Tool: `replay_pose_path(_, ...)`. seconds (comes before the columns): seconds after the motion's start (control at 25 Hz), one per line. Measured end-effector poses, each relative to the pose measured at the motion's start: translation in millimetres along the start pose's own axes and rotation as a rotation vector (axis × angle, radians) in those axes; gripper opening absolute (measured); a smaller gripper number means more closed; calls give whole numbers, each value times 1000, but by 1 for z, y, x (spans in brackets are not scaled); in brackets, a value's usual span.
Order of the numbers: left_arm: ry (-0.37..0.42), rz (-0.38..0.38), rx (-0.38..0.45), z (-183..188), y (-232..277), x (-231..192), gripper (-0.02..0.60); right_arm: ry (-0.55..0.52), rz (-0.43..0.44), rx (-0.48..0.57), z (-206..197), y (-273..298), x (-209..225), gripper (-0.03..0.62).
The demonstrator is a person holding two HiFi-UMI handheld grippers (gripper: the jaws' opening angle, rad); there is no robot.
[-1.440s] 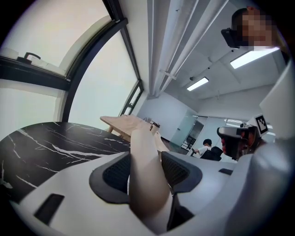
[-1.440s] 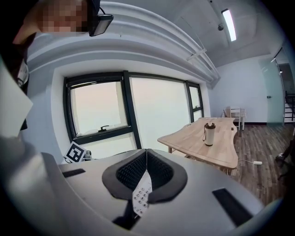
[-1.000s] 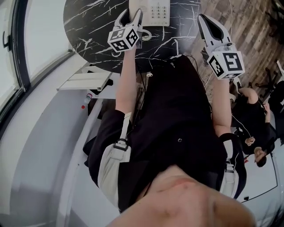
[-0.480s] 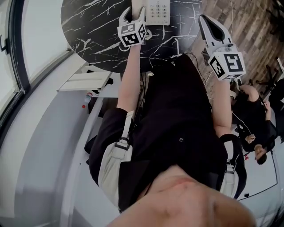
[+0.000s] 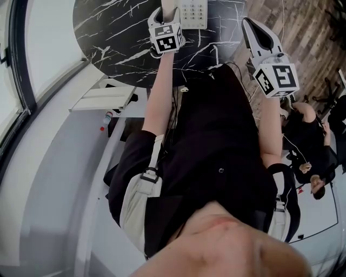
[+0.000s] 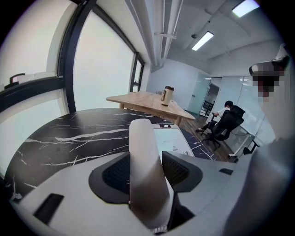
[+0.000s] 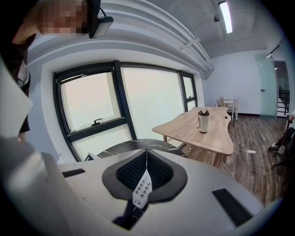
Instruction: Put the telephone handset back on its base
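Observation:
The white handset point(image 6: 143, 156) lies lengthwise between the black pads of my left gripper point(image 6: 147, 171), which is shut on it; the jaws have just been opening slightly with the handset still between them. Its far end reaches over the left side of the white telephone base point(image 6: 174, 140). In the head view the left gripper point(image 5: 166, 13) is at the top edge, just left of the base's keypad point(image 5: 193, 12) on the black marble table point(image 5: 119, 32). My right gripper point(image 5: 250, 24) hangs off the table's right edge; its pads point(image 7: 146, 161) meet with nothing held.
A wooden table with a tumbler point(image 6: 166, 95) stands beyond the marble table. A person sits in an office chair point(image 6: 226, 122) at the right. Large windows point(image 6: 101, 69) run along the left. A white ledge point(image 5: 102, 99) lies below the table edge.
My left gripper has moved further over the table towards the phone base, and its marker cube has rolled. The right gripper has stayed where it was.

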State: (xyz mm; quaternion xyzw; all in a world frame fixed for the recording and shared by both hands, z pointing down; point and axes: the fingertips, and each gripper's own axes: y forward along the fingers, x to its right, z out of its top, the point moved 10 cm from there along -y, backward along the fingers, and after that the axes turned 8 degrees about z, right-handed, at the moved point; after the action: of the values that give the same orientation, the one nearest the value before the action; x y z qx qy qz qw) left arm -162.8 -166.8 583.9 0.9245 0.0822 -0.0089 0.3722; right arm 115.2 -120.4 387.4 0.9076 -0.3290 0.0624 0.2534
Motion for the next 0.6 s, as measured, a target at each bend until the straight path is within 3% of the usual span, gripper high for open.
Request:
replay_pose_path(0.36, 88, 62, -19, 3, 0, 11, 238, 13, 1, 3, -4, -2, -3, 31)
replay_pose_path(0.6, 114, 30, -31, 1, 1, 14, 242, 22, -4, 3, -6, -4, -3, 31)
